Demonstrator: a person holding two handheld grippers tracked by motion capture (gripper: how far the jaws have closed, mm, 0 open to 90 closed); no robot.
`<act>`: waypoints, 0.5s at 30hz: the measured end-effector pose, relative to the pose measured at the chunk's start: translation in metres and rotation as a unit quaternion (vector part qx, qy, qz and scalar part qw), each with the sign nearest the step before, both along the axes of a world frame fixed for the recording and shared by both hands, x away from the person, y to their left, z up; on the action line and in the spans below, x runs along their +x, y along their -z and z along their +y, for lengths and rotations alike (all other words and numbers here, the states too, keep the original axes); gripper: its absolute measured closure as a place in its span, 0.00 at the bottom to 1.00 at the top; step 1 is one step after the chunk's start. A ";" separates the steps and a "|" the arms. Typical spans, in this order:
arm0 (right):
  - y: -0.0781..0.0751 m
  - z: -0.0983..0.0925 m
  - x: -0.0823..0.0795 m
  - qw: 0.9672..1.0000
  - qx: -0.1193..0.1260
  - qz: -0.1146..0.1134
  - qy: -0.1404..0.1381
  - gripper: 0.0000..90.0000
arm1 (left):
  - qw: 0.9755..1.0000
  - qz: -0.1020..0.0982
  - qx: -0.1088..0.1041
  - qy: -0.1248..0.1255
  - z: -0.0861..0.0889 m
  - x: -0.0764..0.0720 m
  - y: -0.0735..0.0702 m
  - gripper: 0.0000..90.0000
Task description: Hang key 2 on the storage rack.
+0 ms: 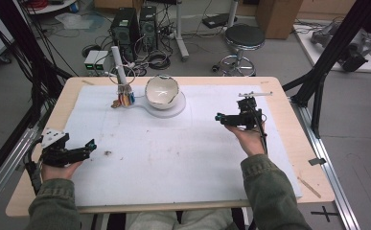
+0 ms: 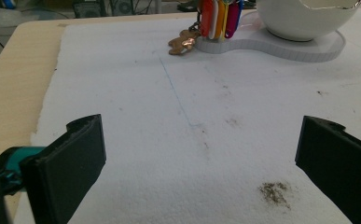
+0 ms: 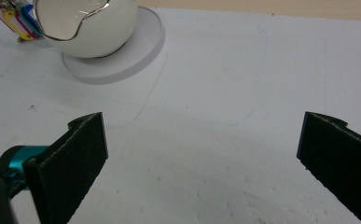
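A cluttered lab floor surrounds the counter [image 1: 288, 143], topped with a white foam sheet [image 1: 173, 153]. Nothing looks started: the bunch of key tags [image 1: 124, 99] lies far left, touching the bowl's stand [image 1: 166, 110]. Left tongs [image 1: 91, 145] and right tongs [image 1: 219, 117] both hang spread and empty, with wide bare foam between.

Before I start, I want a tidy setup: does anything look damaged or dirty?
Yes. The white bowl on its stand has a jagged, uneven rim, as if chipped. A small dark smudge soils the white mat near the left gripper.
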State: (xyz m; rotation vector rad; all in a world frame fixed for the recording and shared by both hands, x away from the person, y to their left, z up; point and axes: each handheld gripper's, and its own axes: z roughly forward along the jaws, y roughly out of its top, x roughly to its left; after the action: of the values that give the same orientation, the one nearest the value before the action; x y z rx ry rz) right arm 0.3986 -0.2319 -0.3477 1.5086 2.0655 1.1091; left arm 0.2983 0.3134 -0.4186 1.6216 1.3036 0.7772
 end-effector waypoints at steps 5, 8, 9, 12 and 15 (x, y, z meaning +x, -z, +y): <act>0.010 -0.009 -0.006 1.000 -0.001 0.002 0.012 0.01 | 1.000 -0.002 -0.002 -0.002 0.000 0.000 0.000 0.02; 0.015 -0.013 -0.009 1.000 -0.008 0.001 0.014 0.01 | 1.000 -0.001 -0.001 -0.001 0.000 0.000 0.000 0.02; 0.017 -0.014 -0.010 1.000 -0.010 0.002 0.016 0.01 | 1.000 -0.001 -0.001 -0.001 0.000 0.000 0.000 0.02; 0.022 -0.016 -0.014 1.000 -0.018 -0.003 0.014 0.01 | 1.000 -0.001 -0.002 -0.002 0.000 0.001 0.000 0.02; 0.026 -0.018 -0.018 1.000 -0.022 -0.007 0.017 0.01 | 1.000 -0.002 -0.003 -0.003 0.000 0.001 0.000 0.02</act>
State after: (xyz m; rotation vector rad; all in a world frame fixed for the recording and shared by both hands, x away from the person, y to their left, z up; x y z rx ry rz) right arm 0.3807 -0.2494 -0.3740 1.5047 2.0336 1.0515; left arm 0.2991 0.3135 -0.4187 1.6123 1.3072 0.7779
